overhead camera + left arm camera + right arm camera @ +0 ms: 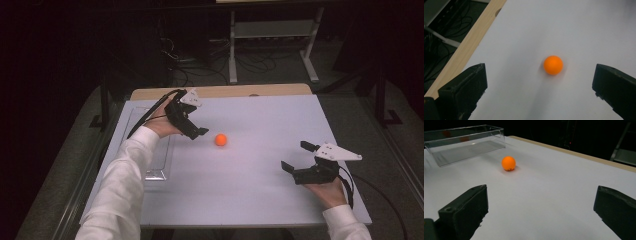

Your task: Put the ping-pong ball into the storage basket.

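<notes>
A small orange ball (220, 140) rests on the white table top (250, 195), a little left of centre. My left gripper (196, 121) hovers just left of the ball, angled towards it, open and empty. In the left gripper view the ball (553, 65) lies ahead between the wide-apart jaws, nearer the right one. My right gripper (296, 156) is open at the right front of the table, well away from the ball. The right gripper view shows the ball (508, 163) far ahead to the left.
A clear plastic tray (159, 159) lies along the table's left side, partly under the left forearm; it stands behind the ball as a clear tray (464, 142) in the right gripper view. A wooden strip (225, 91) borders the far edge. Cables and a metal stand (272, 30) are on the floor beyond.
</notes>
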Demonstrator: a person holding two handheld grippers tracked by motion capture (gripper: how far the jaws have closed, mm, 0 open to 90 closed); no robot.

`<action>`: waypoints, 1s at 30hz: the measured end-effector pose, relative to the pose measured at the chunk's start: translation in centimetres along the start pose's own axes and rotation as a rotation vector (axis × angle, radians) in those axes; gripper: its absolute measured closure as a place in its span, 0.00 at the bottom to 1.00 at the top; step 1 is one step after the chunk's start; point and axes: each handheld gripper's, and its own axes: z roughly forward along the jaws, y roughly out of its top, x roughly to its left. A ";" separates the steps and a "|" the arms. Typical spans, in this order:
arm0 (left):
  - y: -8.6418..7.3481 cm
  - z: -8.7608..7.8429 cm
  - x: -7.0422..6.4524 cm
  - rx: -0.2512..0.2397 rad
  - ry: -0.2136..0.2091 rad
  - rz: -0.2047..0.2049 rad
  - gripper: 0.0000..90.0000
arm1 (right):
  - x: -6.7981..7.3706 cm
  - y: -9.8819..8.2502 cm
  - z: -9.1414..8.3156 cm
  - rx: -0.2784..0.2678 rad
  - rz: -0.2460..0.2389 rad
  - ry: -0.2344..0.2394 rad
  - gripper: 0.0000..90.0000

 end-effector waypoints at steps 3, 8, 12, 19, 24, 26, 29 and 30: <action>0.1 0.3 0.1 0.003 -0.002 -0.004 0.00 | 0.0 0.0 0.0 -0.002 0.000 0.001 0.00; 0.6 1.0 0.1 0.014 -0.017 0.013 0.00 | -0.1 0.0 0.0 -0.005 0.002 0.002 0.00; 1.2 1.6 0.3 0.022 -0.025 0.021 0.00 | -0.1 0.0 -0.1 -0.007 0.003 0.002 0.00; 2.0 2.3 0.5 0.044 -0.029 0.034 0.00 | -0.2 0.0 -0.2 -0.014 0.005 -0.004 0.00; 2.2 2.6 0.7 0.041 -0.027 0.034 0.00 | -0.1 0.1 -0.3 -0.019 0.005 -0.004 0.00; 2.2 2.9 0.7 0.048 -0.034 0.036 0.00 | -0.1 0.1 -0.3 -0.018 0.006 -0.002 0.00; 2.0 3.2 1.0 0.056 -0.035 0.027 0.00 | -0.1 0.1 -0.3 -0.018 0.005 0.000 0.00; 2.0 3.3 1.1 0.055 -0.038 0.025 0.00 | -0.1 0.1 -0.3 -0.016 0.006 0.001 0.00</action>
